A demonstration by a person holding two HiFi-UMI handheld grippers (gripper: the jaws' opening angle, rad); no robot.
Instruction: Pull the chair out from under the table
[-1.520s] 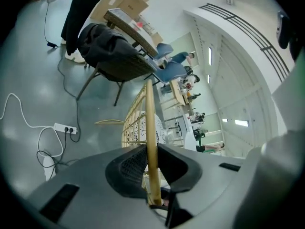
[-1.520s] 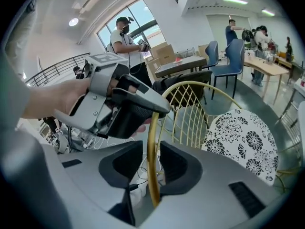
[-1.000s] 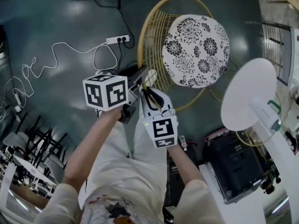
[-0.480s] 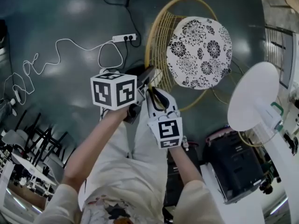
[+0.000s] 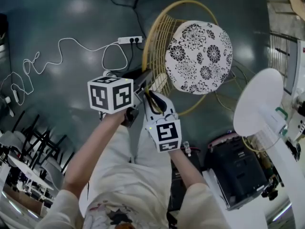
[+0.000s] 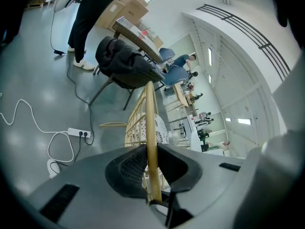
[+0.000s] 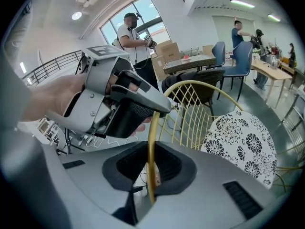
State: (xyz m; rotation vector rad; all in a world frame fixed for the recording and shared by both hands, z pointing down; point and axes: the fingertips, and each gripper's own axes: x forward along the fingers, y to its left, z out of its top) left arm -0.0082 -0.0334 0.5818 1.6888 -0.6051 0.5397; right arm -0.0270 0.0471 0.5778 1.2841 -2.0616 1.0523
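Chair [image 5: 153, 51] stood upright on the dark floor [image 5: 71, 13]: thin gold wire frame, curved spindle back, round white cushion [image 5: 199, 56] with black flower print on the seat. Round white tabletop [image 5: 259, 101] was just beside it, not over the seat.

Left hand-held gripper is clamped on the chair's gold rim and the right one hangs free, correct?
Not quite. The right hand-held gripper is also clamped on the gold rim, as the right gripper view shows. The left hand-held gripper is on it, as you said.
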